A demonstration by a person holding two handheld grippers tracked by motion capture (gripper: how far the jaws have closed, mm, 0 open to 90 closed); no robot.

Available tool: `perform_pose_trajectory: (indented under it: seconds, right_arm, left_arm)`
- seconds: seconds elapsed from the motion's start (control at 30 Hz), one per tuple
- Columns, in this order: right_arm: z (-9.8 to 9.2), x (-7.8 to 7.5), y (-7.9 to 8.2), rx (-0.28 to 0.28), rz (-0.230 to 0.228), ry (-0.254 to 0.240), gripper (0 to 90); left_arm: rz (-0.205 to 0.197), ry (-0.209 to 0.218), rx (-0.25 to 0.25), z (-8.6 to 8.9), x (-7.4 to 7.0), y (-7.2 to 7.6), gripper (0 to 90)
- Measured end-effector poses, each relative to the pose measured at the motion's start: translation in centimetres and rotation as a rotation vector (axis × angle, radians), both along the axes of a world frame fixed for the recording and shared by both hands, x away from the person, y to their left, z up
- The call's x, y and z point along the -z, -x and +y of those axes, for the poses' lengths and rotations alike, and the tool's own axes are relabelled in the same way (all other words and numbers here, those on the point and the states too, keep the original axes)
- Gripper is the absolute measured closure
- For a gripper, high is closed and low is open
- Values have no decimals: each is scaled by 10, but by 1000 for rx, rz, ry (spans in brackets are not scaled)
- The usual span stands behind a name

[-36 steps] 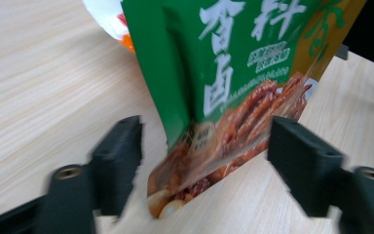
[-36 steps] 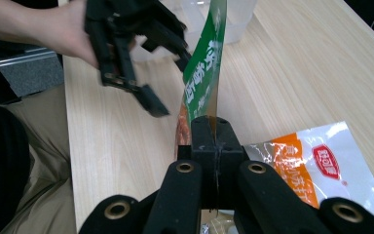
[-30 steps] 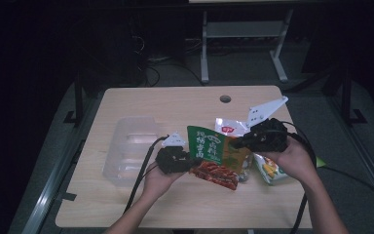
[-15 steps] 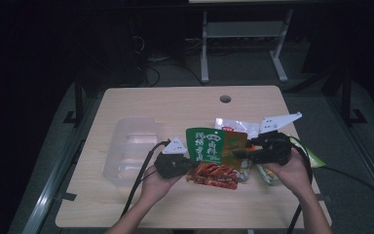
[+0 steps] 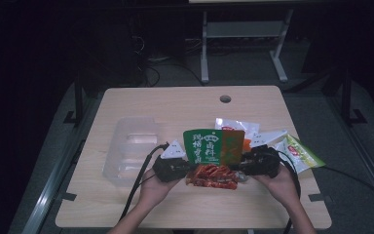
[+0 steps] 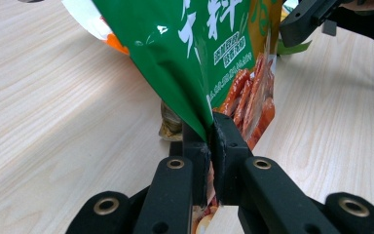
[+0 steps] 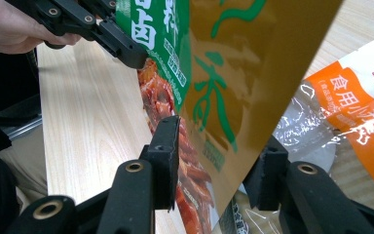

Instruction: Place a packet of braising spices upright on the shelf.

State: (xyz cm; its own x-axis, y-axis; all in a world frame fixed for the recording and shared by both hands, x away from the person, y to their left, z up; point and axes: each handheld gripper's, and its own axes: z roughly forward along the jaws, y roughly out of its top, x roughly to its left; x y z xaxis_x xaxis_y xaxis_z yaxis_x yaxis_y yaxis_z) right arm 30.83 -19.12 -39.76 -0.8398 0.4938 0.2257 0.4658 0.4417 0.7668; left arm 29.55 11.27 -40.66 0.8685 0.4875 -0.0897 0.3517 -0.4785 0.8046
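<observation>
Setting: pale wooden desk (image 5: 141,102) in a dark room; clear plastic tray (image 5: 129,148) at centre left.
Green snack pouch (image 5: 213,146): held upright at frame centre, above the other packets.
Left claw (image 6: 209,141): clamped on the pouch's lower edge.
Right claw (image 7: 221,156): jaws just closing, straddling the pouch's other edge, pads not yet pressing.
Risk: a one-sided hold may let the pouch twist or slip.

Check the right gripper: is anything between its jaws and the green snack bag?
Nothing visible is. The green snack bag already hangs in the gap of the right gripper, whose jaws have just been closing but stand apart from it. The left gripper pinches the bag's opposite edge.
</observation>
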Motion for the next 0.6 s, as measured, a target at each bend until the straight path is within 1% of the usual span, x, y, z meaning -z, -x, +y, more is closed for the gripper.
perform_pose_trajectory:
  seconds: [0.1, 0.23, 0.37, 0.4, 0.43, 0.47, 0.5, 0.57, 0.6]
  right_arm:
    - [0, 1, 1, 4, -1, -2, 634]
    - [1, 3, 1, 6, 0, -18, 638]
    - [4, 3, 1, 2, -15, -19, 793]
    - [4, 3, 1, 2, -15, -19, 793]
    - [4, 3, 2, -7, -21, -20, 868]
    - [4, 3, 2, -16, -21, -21, 890]
    - [5, 3, 3, -21, -25, -18, 892]
    - [6, 2, 5, -23, -28, -11, 895]
    - [7, 2, 6, -26, -32, -9, 896]
  left_arm:
    - [-6, -4, 0, 0, 0, 1, 854]
    - [-1, 1, -1, 1, 0, 2, 854]
    - [-1, -2, -2, 2, 0, 3, 847]
    - [-1, -2, -2, 2, 0, 3, 836]
    - [2, -5, -4, 3, 0, 4, 815]
    - [6, -1, -8, 4, 0, 5, 785]
    - [6, -2, -11, 6, -1, 7, 735]
    - [-3, -4, -46, 11, -3, 16, 621]
    - [-3, -4, -46, 11, -3, 16, 581]
